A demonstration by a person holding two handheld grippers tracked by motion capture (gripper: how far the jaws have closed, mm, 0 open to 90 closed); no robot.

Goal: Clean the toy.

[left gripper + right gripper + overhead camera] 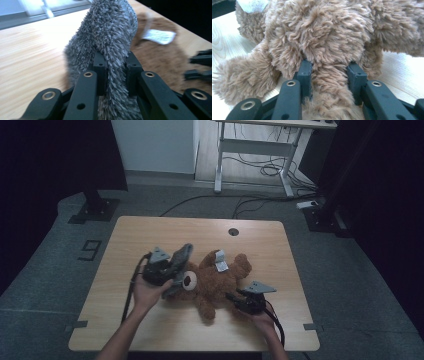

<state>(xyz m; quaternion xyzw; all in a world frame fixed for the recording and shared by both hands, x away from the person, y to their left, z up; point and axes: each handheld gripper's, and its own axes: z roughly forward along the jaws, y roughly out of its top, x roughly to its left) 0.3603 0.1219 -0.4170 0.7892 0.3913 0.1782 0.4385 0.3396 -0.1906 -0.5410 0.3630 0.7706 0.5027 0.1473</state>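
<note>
A brown teddy bear (216,281) lies on the wooden table (150,232), a white tag (221,264) on its upper side. My left gripper (175,270) is lifted just left of the bear's head, shut on a strip of grey fuzzy fabric (182,256) that stands up between the jaws. In the left gripper view the grey fabric (110,30) rises from the left gripper (115,65), with the bear (155,57) and tag (160,36) behind. My right gripper (233,298) is at the bear's lower right. There the right gripper (330,71) is shut on a limb of the bear (324,32).
A round cable hole (233,231) sits near the table's far edge. Beyond the table stand a white desk frame (218,165), loose floor cables (265,167) and dark stand bases (95,210). Bare wood stretches to the left of the bear.
</note>
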